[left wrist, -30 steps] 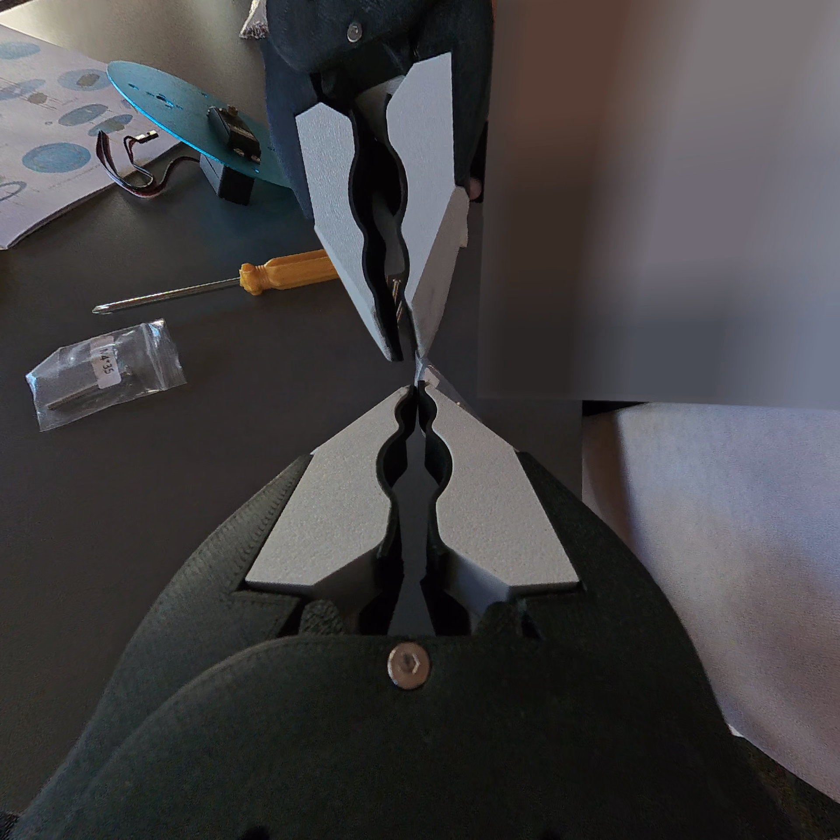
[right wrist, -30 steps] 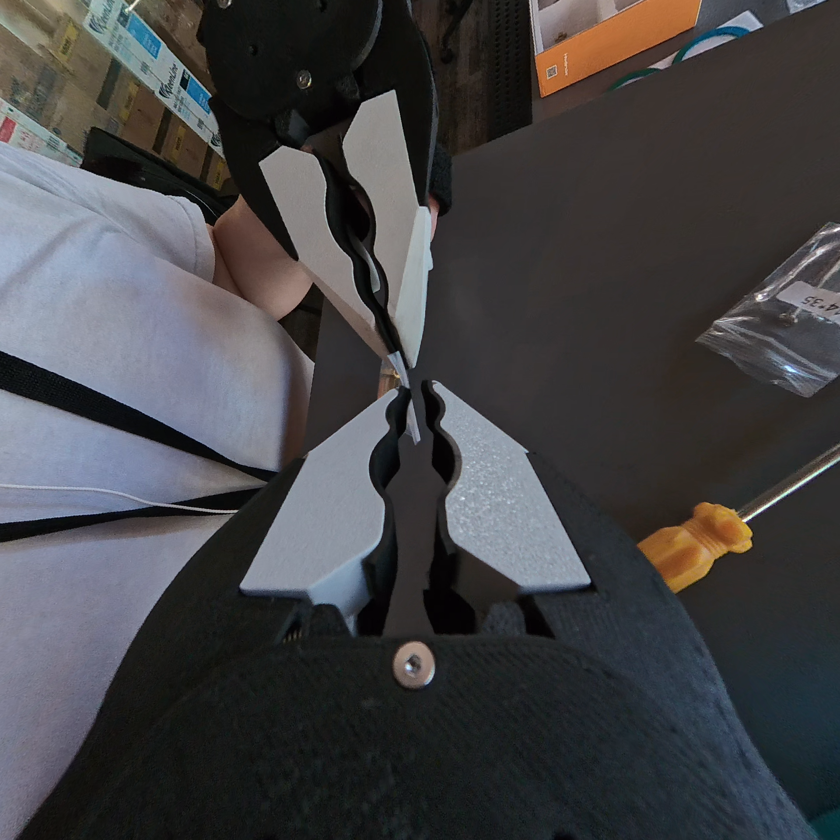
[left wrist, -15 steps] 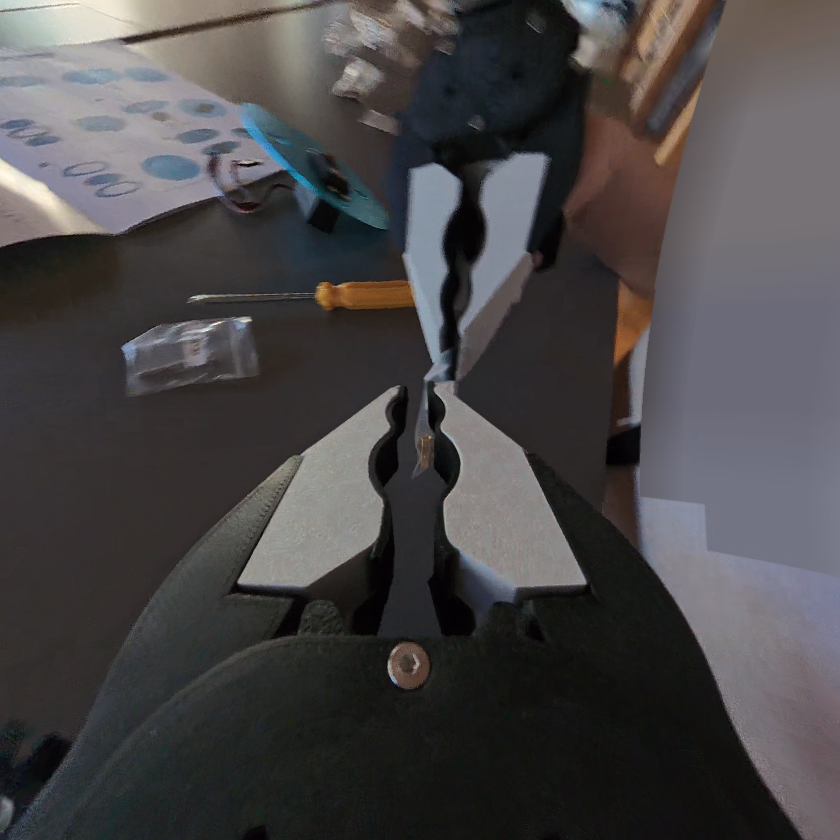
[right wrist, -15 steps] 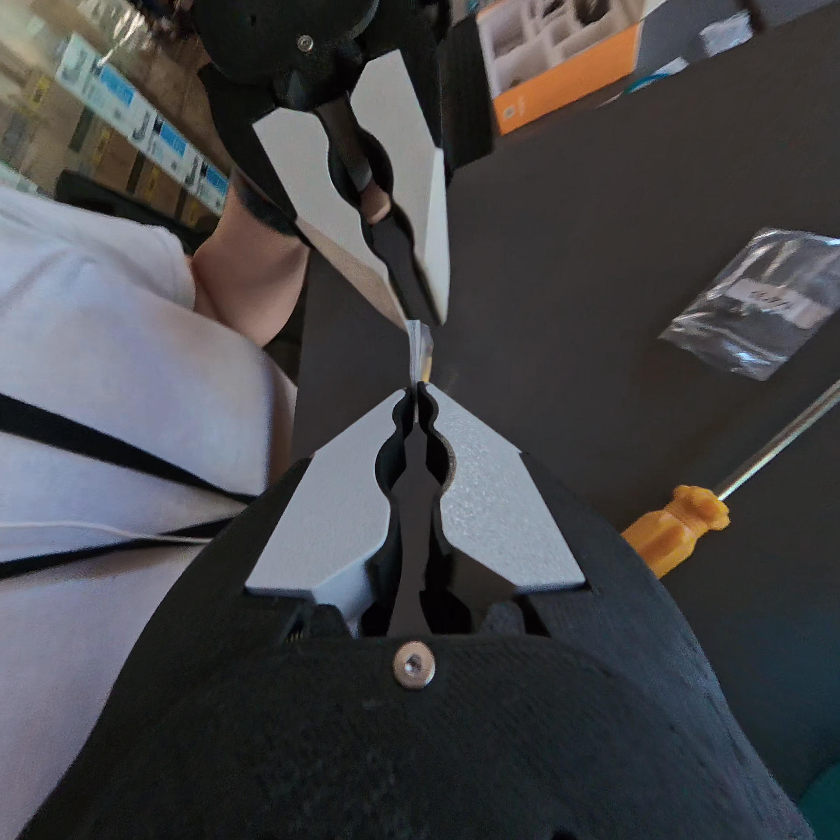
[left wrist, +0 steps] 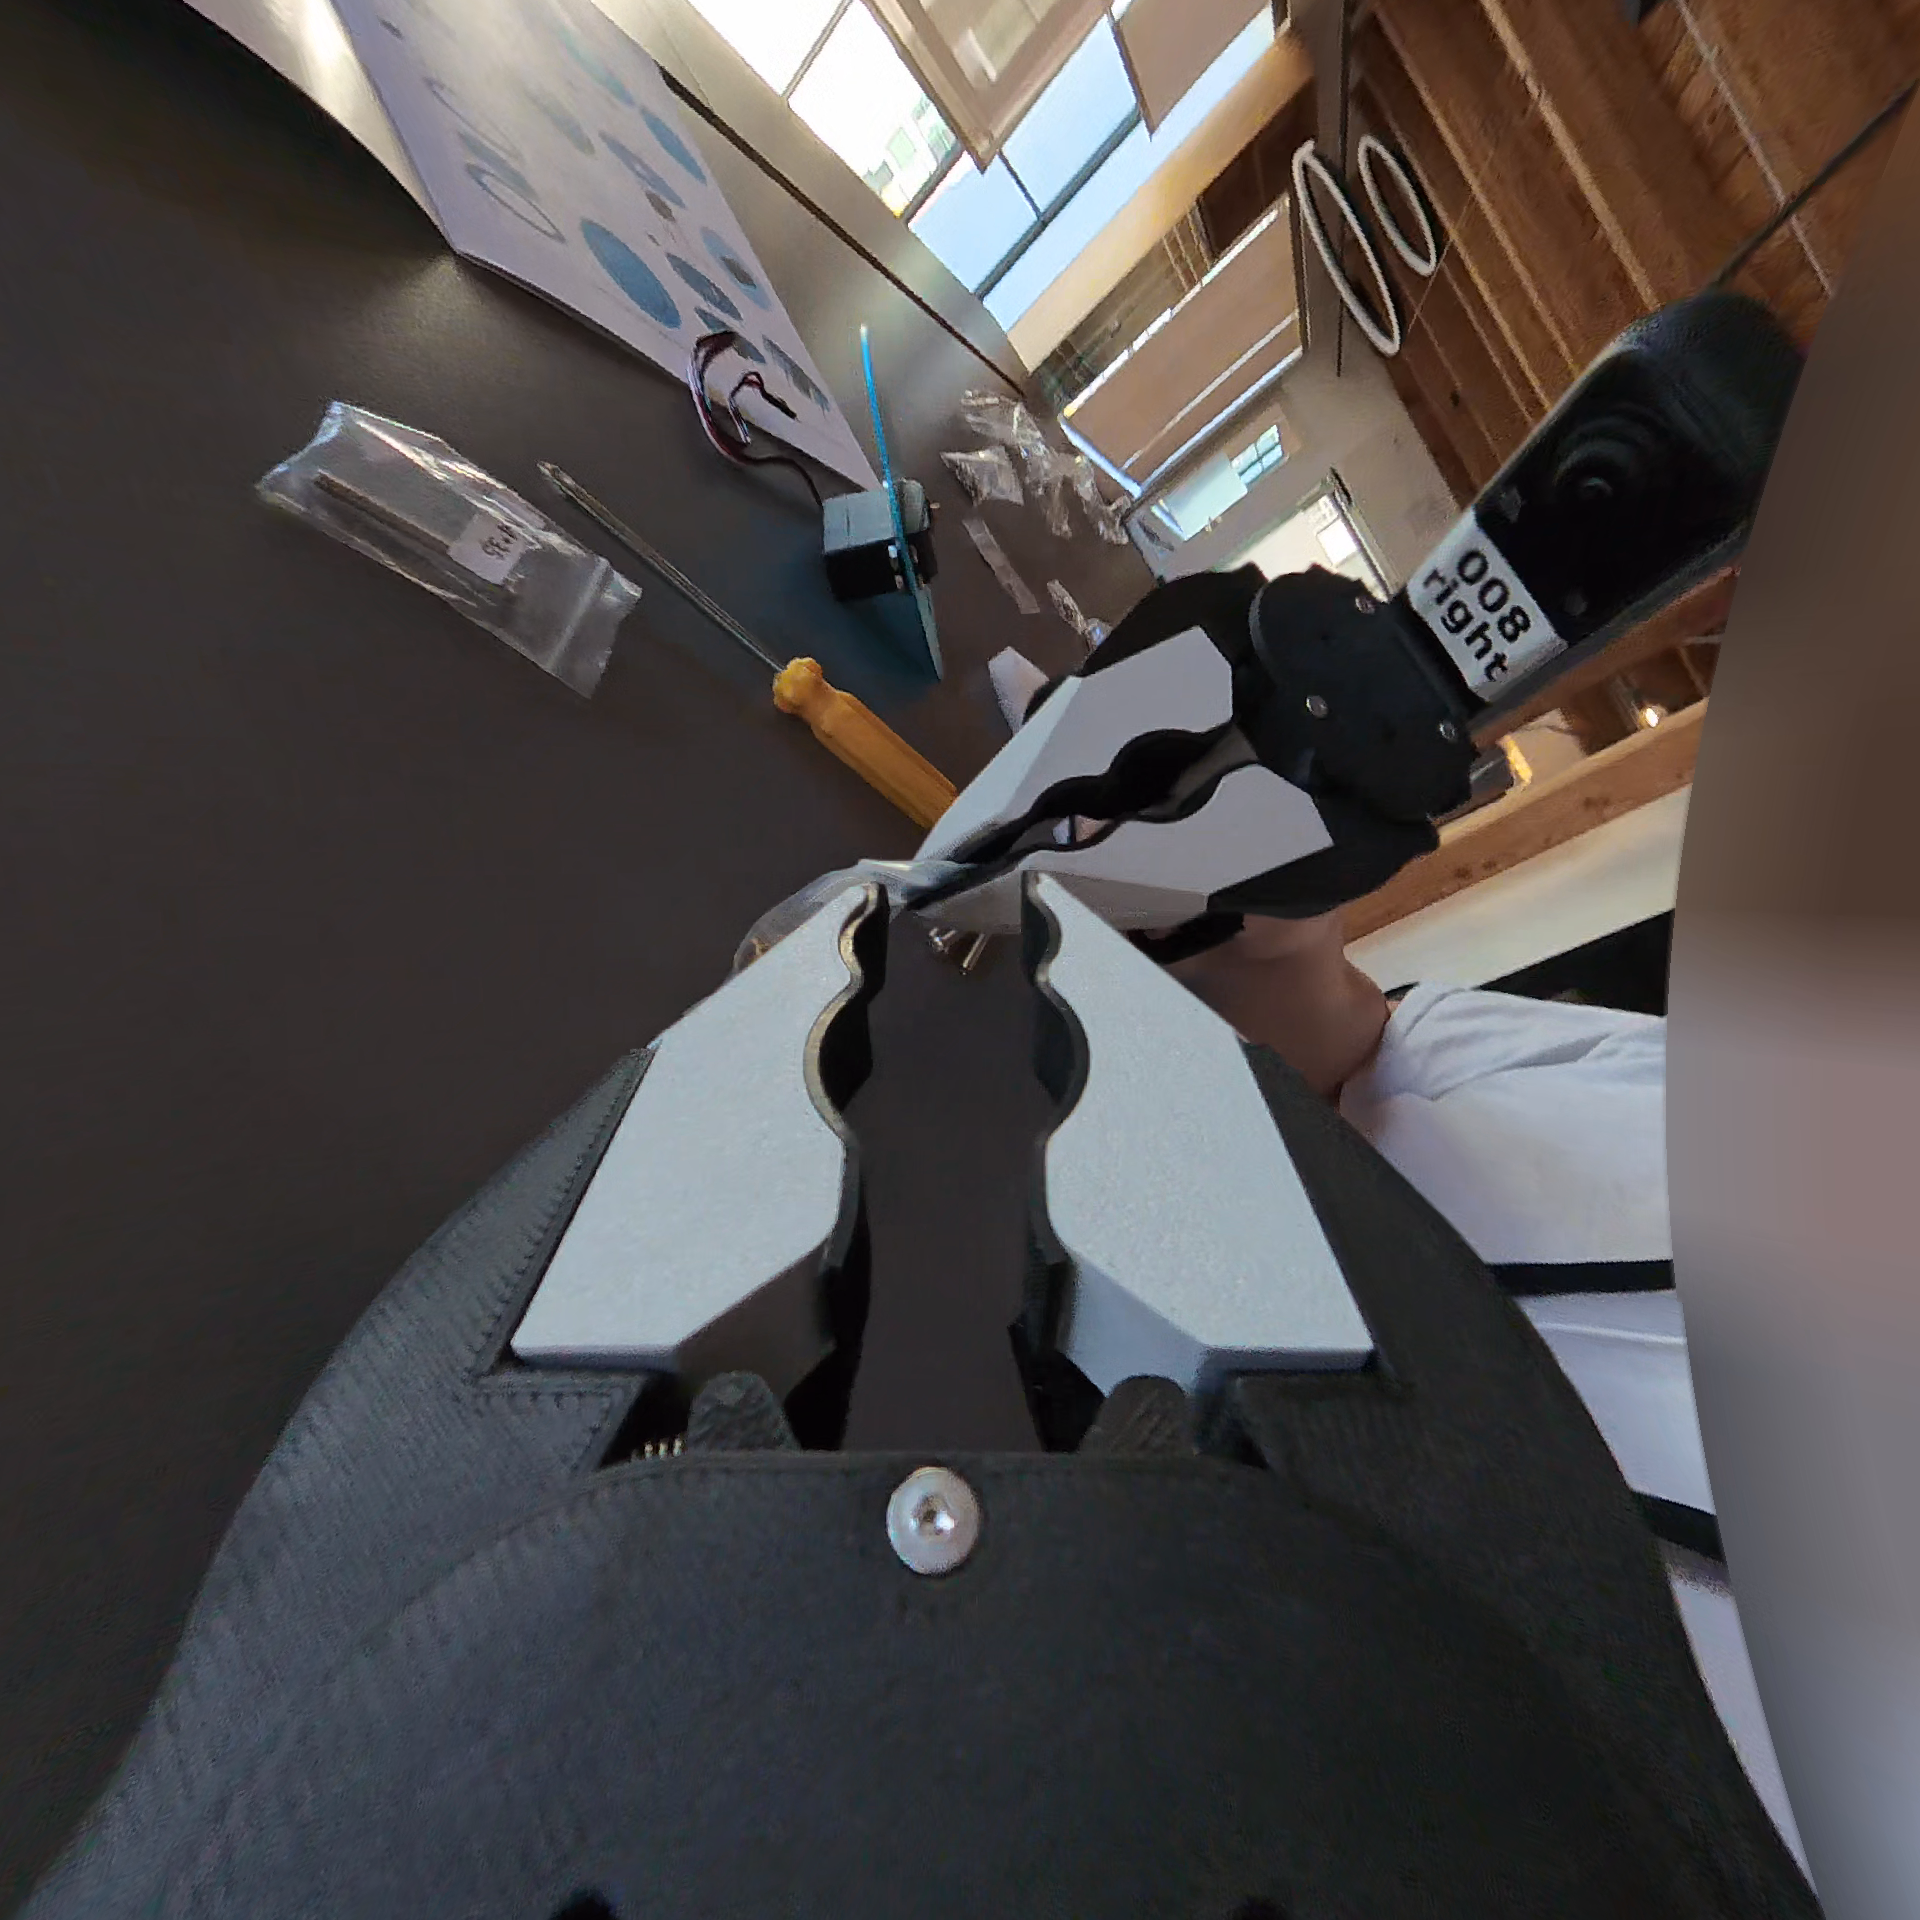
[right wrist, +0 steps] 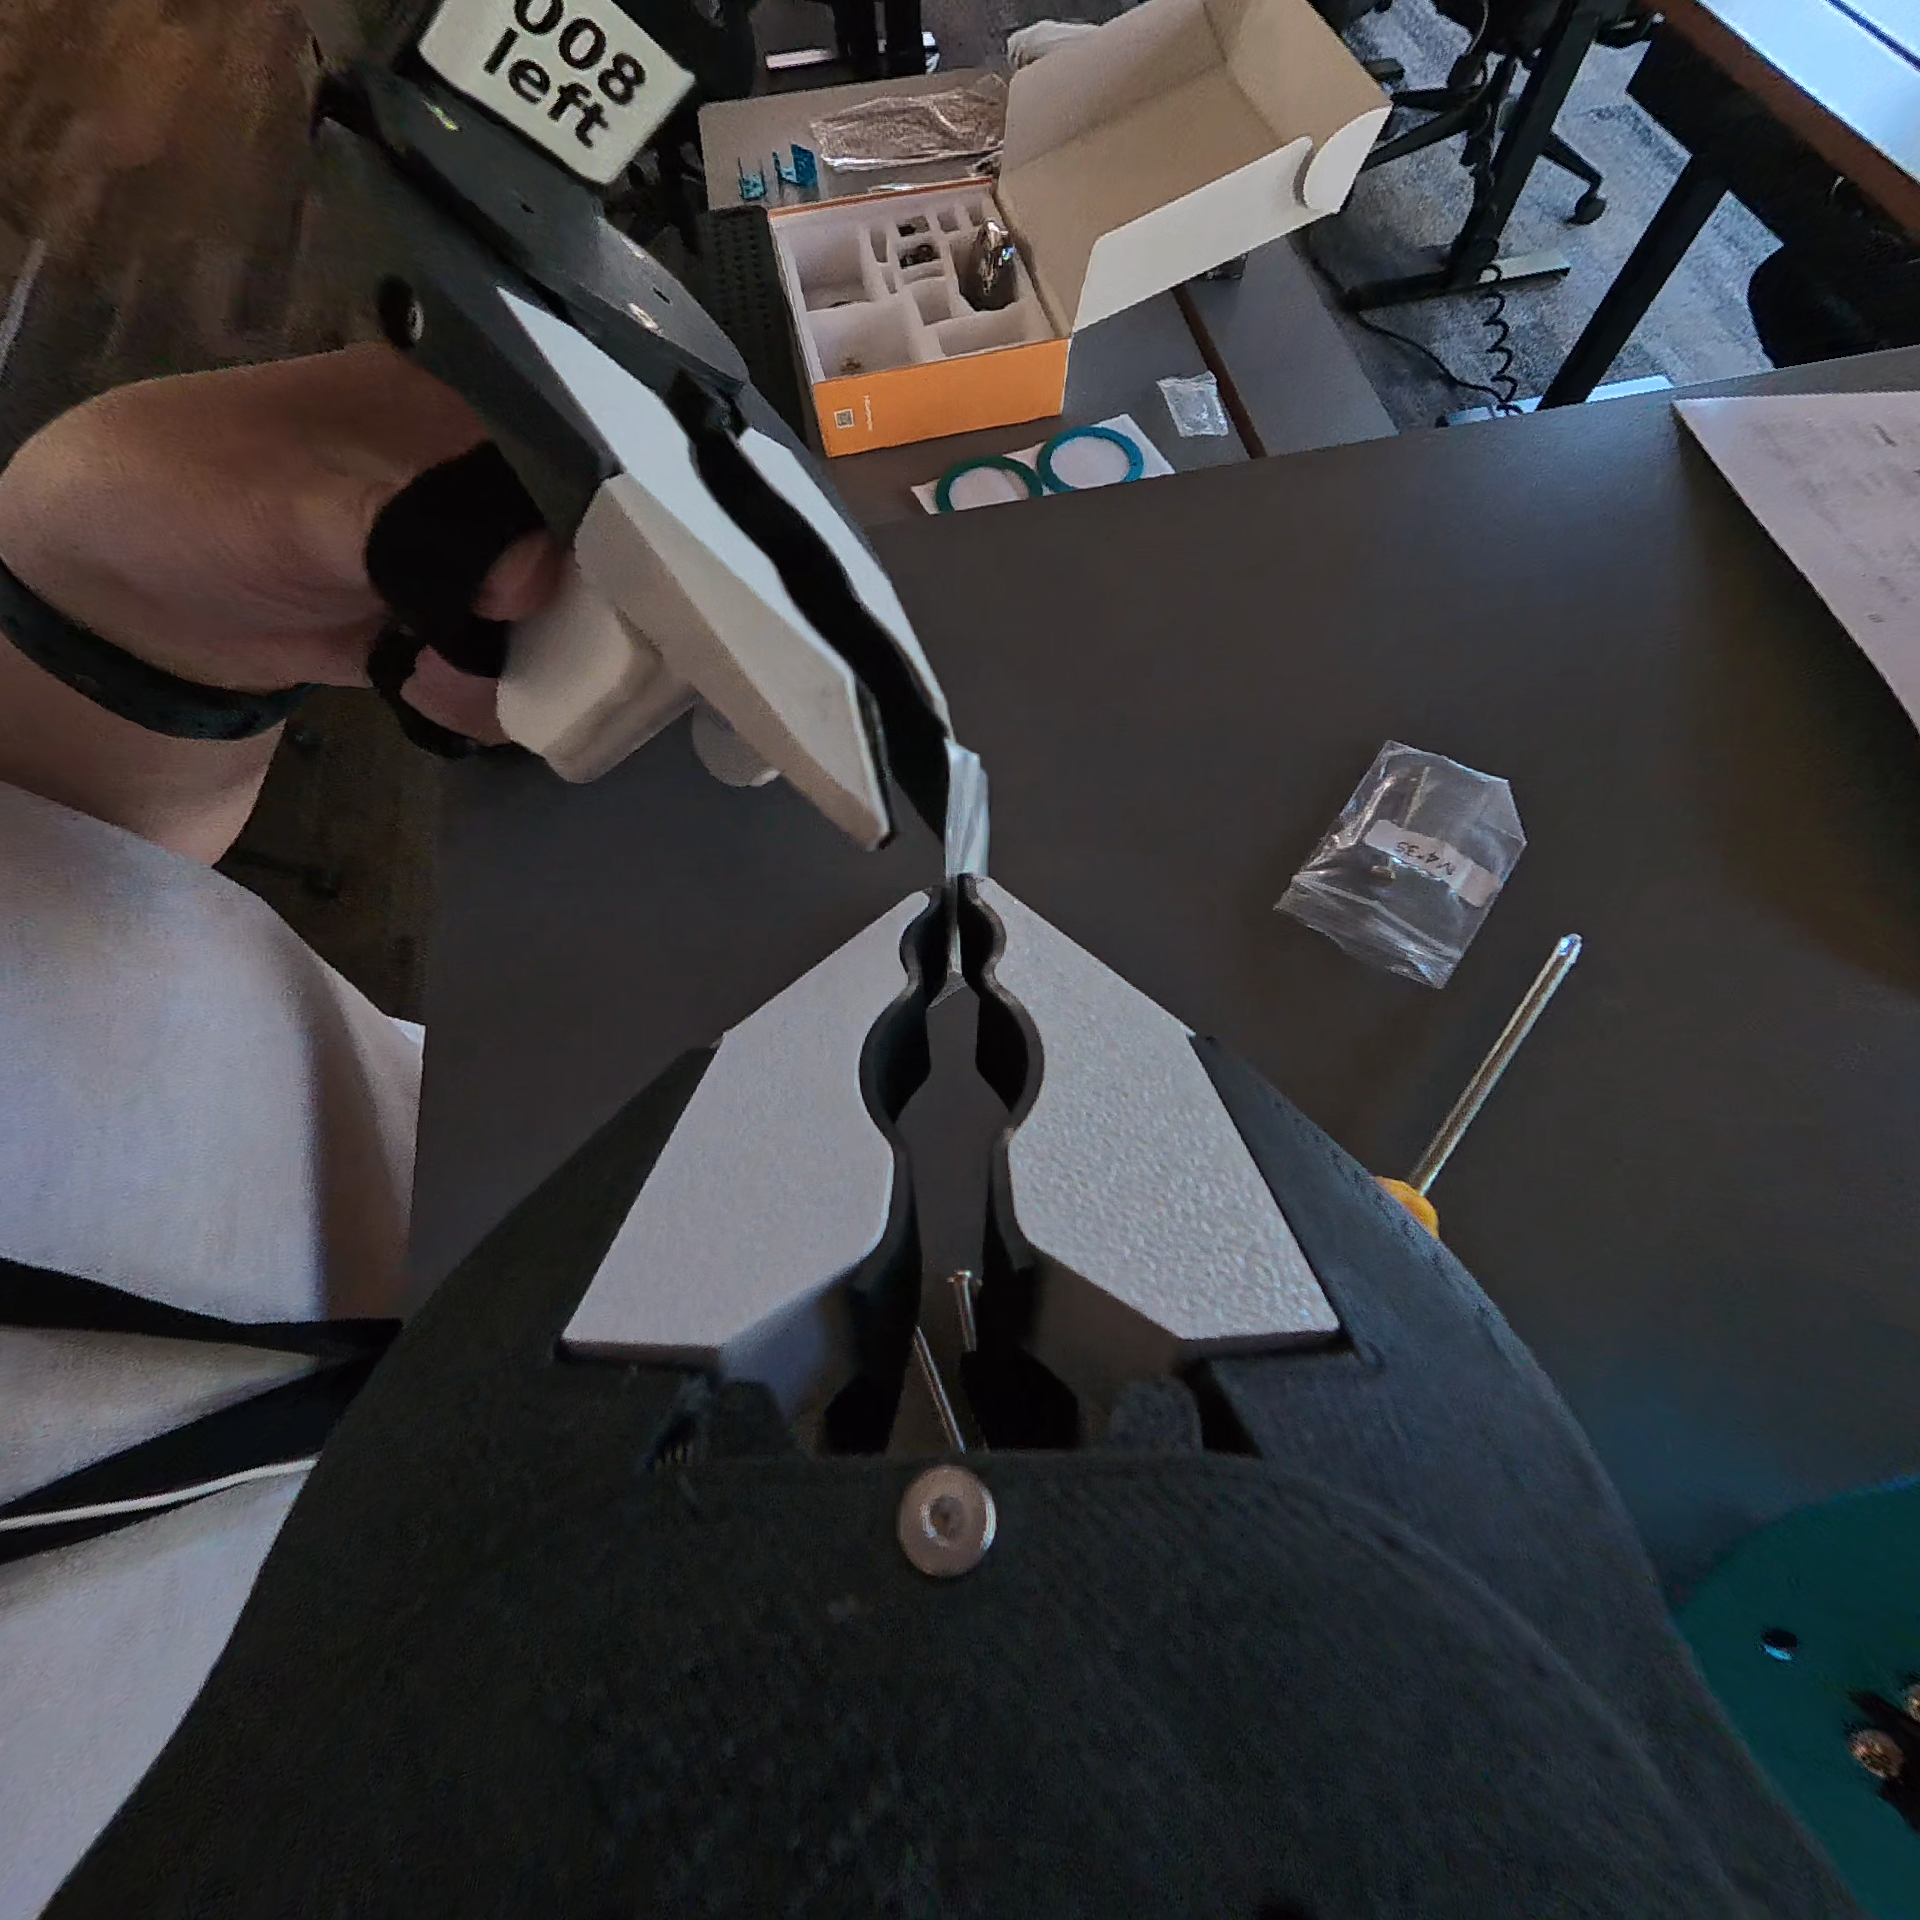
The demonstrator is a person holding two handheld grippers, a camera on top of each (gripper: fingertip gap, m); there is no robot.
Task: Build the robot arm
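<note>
My right gripper is shut on a small clear plastic bag, pinched at its fingertips above the dark table. In the left wrist view it comes in from the right, with the bag at its tip. My left gripper is open and empty; its left finger touches the bag's edge. In the right wrist view the left gripper hangs at the upper left, just beside the bag. Two small screws lie loose below, between the right fingers; they also show in the left wrist view.
A second clear bag of screws and an orange-handled screwdriver lie on the table. A teal plate with a black servo stands behind them, next to a printed sheet. An open orange box sits at the far edge. Both grippers' tips are close together, under 4 cm apart. My right tips are roughly 10 cm from the orange-handled screwdriver.
The small bag has passed from my left gripper to my right: the right shut on it, then the left opened wide. Both grippers have turned, and loose screws now show below.
</note>
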